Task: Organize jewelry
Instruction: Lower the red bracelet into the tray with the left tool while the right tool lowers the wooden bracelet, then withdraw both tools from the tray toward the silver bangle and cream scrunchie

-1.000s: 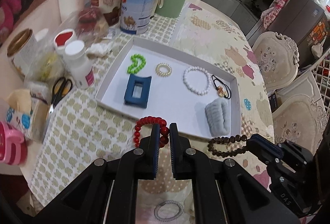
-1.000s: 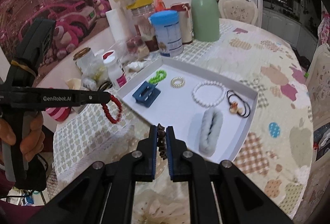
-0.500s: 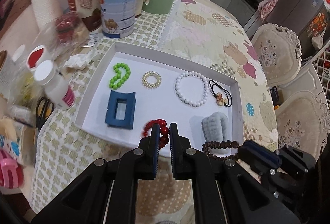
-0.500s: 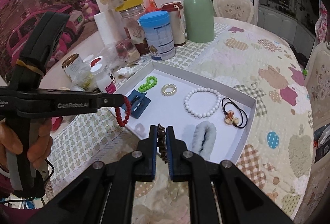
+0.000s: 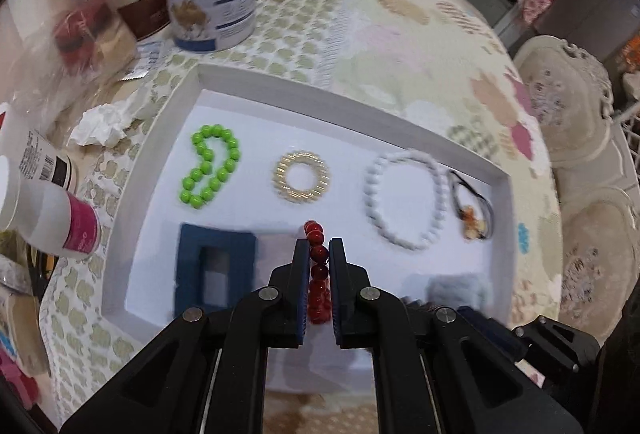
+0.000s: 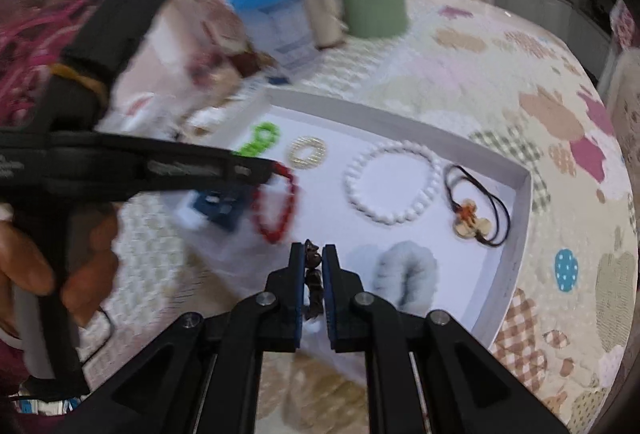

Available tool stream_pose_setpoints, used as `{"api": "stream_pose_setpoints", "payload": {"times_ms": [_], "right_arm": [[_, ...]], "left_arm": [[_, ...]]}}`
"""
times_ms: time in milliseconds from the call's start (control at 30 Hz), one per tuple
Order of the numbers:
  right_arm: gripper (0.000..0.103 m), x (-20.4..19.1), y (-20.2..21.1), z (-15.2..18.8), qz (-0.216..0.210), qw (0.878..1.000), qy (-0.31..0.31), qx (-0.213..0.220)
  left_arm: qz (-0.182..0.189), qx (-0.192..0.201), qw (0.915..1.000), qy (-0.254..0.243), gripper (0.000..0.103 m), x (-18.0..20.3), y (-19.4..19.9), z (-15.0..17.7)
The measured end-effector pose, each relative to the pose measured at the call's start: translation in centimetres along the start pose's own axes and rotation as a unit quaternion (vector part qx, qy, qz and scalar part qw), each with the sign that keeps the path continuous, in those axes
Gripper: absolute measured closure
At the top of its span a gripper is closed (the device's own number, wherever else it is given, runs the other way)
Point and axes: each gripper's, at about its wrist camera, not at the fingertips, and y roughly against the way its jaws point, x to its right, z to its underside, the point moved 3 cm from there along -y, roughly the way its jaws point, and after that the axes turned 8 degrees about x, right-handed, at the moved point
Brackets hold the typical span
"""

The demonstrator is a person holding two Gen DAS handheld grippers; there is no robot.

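Your left gripper (image 5: pixel 319 254) pinches the red bead bracelet (image 5: pixel 318 274) over the shallow white tray (image 5: pixel 344 102), just right of the dark blue rectangular hair claw (image 5: pixel 216 266). Your right gripper (image 6: pixel 313 258) clamps the dark brown bead bracelet (image 6: pixel 313 282) above the tray's near edge, beside the grey fluffy scrunchie (image 6: pixel 406 274).

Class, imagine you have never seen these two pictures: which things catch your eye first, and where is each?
The left tongs grip a red bead bracelet over the white tray, beside the blue hair clip. The right tongs pinch a dark bead bracelet above the tray's near edge. At the tray's far left lies a bright green bead bracelet.
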Motion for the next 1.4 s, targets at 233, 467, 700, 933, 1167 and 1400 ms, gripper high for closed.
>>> {"api": "stream_pose_setpoints", "payload": {"times_ms": [233,467,700,933,1167,1400], "right_arm": [[0.094,1.7,-2.8,-0.4,0.021,1.0,-0.009,-0.014],[0.094,1.2,-4.4,-1.5,0.04,0.999,0.015,-0.018],[0.073,1.4,-3.9,-1.3,0.041,0.999,0.011,-0.02],[0.073,1.8,-1.3,-0.7,0.034,0.999,-0.008,0.001],[0.067,1.1,2.1,-0.3,0.036,0.999,-0.006,0.024],[0.06,-0.3,5.8,1.0,0.035,0.998,0.003,0.045]], "left_arm": [[-0.015,-0.011,0.9998,0.01,0.09,-2.0,-2.2,-1.0],[-0.021,-0.012,0.9997,0.006,0.09,-2.0,-2.8,-1.5],[-0.013,-0.012,0.9998,0.013,0.083,-2.2,-2.2,-1.5],[-0.027,0.014,0.9995,-0.005,0.077,-1.6,0.2,-0.9],[-0.048,0.041,0.9974,-0.033,0.077,-0.6,2.9,0.8],[-0.053,0.064,0.9954,-0.048,0.077,0.3,6.0,3.4]]}}
